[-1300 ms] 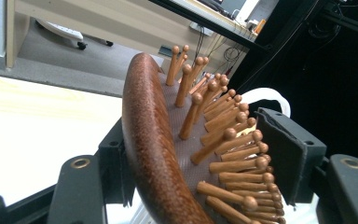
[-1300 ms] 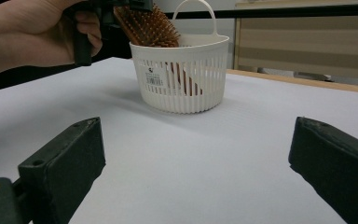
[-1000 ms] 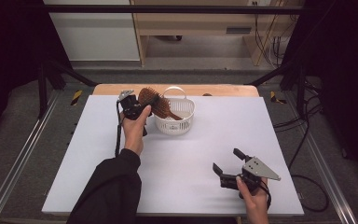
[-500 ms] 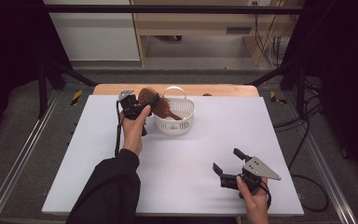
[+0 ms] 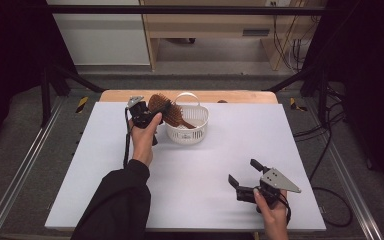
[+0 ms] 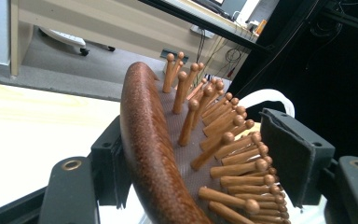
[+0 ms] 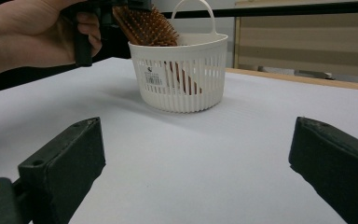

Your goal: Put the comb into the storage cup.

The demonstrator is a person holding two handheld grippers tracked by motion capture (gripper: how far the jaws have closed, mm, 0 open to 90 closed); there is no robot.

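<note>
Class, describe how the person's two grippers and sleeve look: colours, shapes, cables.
Both the left gripper and right gripper are black with flat two-jaw pads. The right carries a grey three-cornered plate. A black cable trails from the left. The left arm wears a black sleeve.

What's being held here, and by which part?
The left gripper clamps a wooden hairbrush by its bristled head, handle down in the white basket. The right gripper holds nothing.

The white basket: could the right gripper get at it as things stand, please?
Probably yes. The right gripper is open and holds nothing, and bare tabletop lies between it and the white basket; only the hairbrush occupies the far side.
</note>
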